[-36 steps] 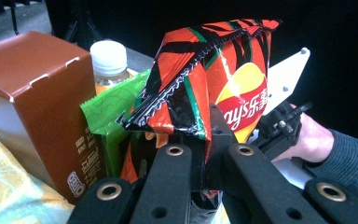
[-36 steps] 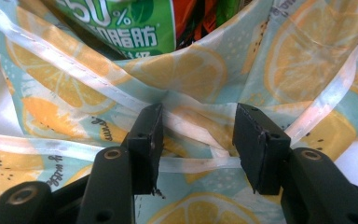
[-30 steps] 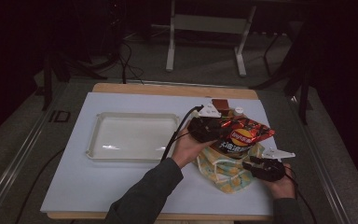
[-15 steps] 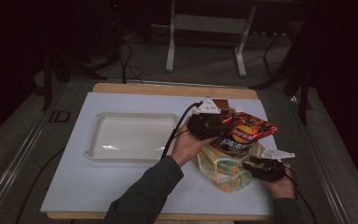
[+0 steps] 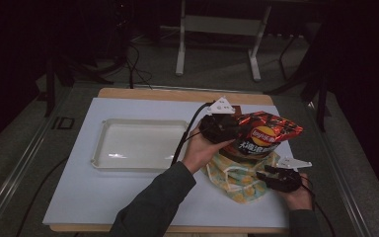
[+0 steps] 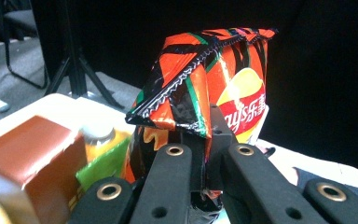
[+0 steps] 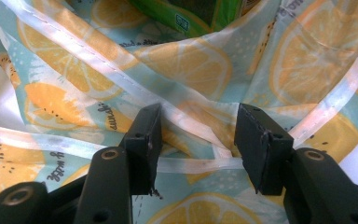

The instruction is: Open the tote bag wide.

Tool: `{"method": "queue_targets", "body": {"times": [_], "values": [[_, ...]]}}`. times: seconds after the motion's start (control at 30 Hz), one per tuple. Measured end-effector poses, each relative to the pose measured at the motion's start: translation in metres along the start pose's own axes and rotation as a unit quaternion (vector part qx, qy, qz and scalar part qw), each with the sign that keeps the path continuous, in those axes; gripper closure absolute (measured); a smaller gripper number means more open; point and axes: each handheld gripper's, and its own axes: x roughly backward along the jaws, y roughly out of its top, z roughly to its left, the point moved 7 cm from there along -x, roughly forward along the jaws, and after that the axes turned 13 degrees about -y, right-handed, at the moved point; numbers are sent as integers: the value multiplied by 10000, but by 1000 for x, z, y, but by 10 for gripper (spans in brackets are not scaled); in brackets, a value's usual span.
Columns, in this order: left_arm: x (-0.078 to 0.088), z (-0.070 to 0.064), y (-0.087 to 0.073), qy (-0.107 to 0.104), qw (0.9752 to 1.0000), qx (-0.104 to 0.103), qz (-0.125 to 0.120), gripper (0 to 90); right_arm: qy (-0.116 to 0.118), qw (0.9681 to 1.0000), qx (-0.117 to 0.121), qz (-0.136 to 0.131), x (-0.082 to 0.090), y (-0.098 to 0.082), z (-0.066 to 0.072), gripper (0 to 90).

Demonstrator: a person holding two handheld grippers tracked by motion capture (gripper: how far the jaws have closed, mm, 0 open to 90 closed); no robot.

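High view, crisp bag (red), lifted

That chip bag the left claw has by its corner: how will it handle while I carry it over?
The chip bag looks puffed and probably light, since the left claw, shut on one folded corner, holds it up above the lemon-print bag. The glossy foil may slip from so small a pinch. Its contents are likely fragile, so avoid squeezing its middle.

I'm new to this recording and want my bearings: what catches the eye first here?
The red crisp bag, clamped by its crimped edge in the left hand-held gripper above the right half of the table. Below it lies a lemon-print cloth bag, with the right hand-held gripper open over its fabric. A white tray sits left.
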Motion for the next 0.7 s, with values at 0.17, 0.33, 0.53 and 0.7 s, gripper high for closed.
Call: {"method": "queue_targets", "body": {"times": [0.17, 0.33, 0.53, 0.7], "values": [[-3, -6, 8, -28, 10000, -77, -5, 893, 8, 10000, -11, 1, 0, 0, 0, 507], [-1, -10, 11, -65, 10000, -50, 17, 892, 8, 10000, 8, -3, 0, 0, 0, 506], [11, -12, 12, -64, 10000, 10, 6, 892, 1, 10000, 16, -7, 0, 0, 0, 506], [20, -13, 11, -51, 10000, 56, 8, 892, -11, 10000, 20, -10, 0, 0, 0, 506]]}}
